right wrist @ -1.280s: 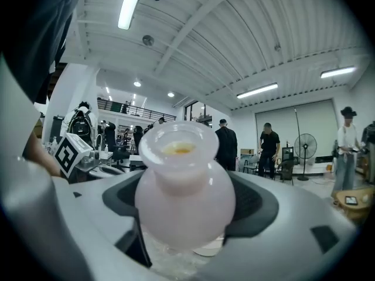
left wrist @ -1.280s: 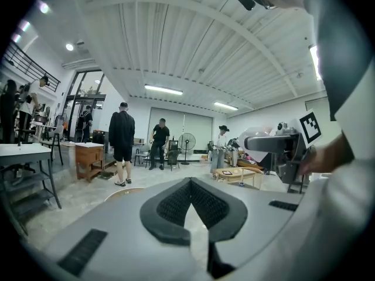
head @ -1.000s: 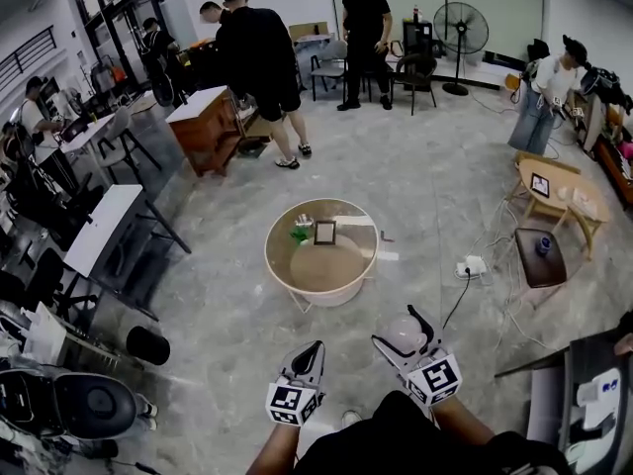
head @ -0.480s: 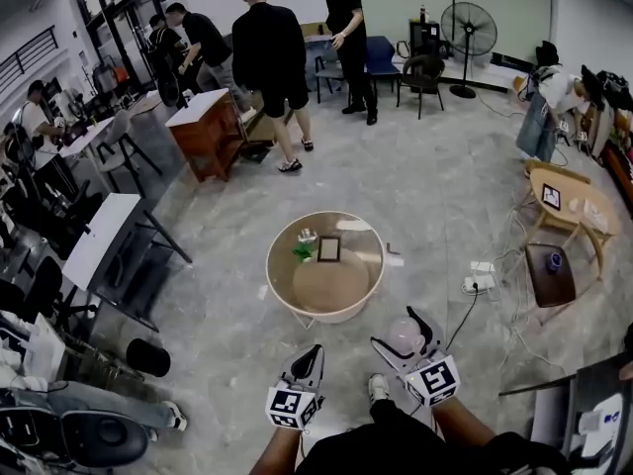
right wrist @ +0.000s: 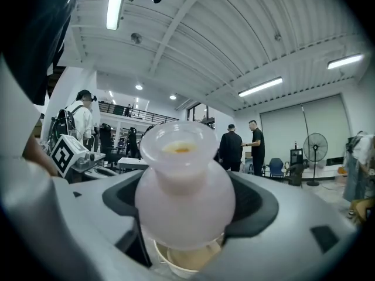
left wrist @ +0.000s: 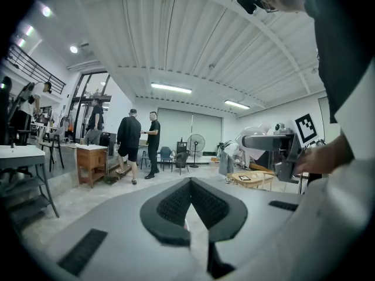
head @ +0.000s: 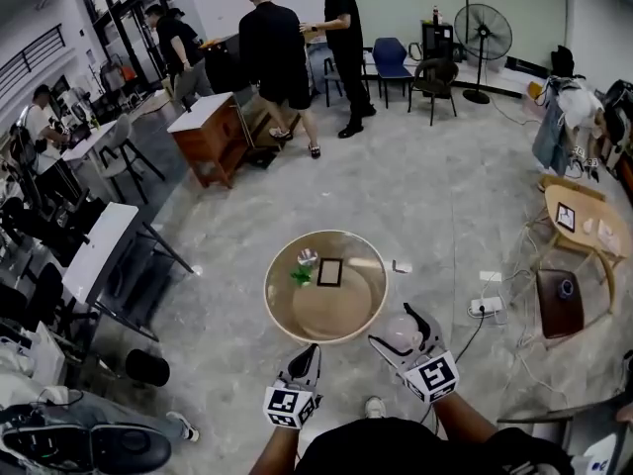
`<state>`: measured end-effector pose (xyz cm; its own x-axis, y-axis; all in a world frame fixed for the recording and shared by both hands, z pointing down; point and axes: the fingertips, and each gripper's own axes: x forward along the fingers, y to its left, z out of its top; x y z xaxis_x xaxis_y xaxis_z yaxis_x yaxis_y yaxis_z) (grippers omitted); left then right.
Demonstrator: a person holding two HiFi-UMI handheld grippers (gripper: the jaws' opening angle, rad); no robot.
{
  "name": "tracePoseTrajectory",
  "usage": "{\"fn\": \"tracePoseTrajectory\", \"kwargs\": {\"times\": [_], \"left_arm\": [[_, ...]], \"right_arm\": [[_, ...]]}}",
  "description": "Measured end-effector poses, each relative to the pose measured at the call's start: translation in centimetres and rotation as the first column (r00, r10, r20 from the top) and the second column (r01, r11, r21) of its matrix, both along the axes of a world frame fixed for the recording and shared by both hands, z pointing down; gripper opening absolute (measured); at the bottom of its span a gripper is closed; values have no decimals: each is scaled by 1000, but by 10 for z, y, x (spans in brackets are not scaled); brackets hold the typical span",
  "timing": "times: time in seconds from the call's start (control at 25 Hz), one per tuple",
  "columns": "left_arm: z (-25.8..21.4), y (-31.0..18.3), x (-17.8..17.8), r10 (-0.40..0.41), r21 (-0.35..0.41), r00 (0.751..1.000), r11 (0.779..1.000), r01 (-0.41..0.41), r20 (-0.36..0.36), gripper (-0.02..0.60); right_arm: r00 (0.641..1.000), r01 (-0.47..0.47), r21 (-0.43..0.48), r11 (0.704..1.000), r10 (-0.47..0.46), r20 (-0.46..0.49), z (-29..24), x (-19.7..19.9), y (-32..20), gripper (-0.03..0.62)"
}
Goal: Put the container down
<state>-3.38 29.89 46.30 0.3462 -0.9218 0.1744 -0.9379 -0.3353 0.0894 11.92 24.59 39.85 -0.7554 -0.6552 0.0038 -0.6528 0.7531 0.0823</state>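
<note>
Overhead, the right gripper (head: pixel 396 329) held its jaws clamped on the milky, round-bellied container (right wrist: pixel 184 201), yellow showing at its mouth, off the round surface (head: pixel 280 310) at 5 o'clock; the left gripper (head: pixel 309 354) had its jaws together, empty.

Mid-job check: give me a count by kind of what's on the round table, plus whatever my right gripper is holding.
Translucent white bulbous container, held in the right gripper: 1
Dark square frame, on the round tan table: 1
Small green object, on the table: 1
Small clear cup-like object, on the table: 1
Total: 4
</note>
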Motion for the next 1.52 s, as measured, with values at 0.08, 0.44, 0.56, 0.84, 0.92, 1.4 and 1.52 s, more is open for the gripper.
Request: {"fn": "tracePoseTrajectory", "kwargs": {"times": [0.08, 0.44, 0.56, 0.84, 0.92, 1.4, 1.52], "left_arm": [[1, -17, -1, -22, 3, 1000, 1000, 22, 3, -6], [16, -74, -13, -58, -26, 998, 998, 58, 4, -6], [24, -99, -16, -49, -33, 999, 998, 49, -1, -6], [24, -173, -54, -25, -39, 999, 999, 24, -23, -6], [16, -198, -68, -12, -24, 999, 1000, 11, -34, -6], [14, -320, -132, 137, -44, 990, 990, -137, -15, -5], [26, -341, -135, 189, -69, 982, 980, -189, 0, -5]], "right_arm": [[1000, 19, 4, 1000, -19, -3, 2, -2, -19, 405], [999, 44, -18, 999, -44, 3, 11, -20, -88, 405], [999, 42, -27, 999, -42, 3, 18, -28, -114, 405], [1000, 19, -27, 999, -19, 10, 17, -65, -178, 405], [1000, 4, -32, 999, -4, 4, 10, -78, -198, 405], [990, -141, -90, 986, 142, 6, 21, -127, -301, 405], [979, -200, -103, 974, 202, 4, 26, -128, -320, 405]]}}
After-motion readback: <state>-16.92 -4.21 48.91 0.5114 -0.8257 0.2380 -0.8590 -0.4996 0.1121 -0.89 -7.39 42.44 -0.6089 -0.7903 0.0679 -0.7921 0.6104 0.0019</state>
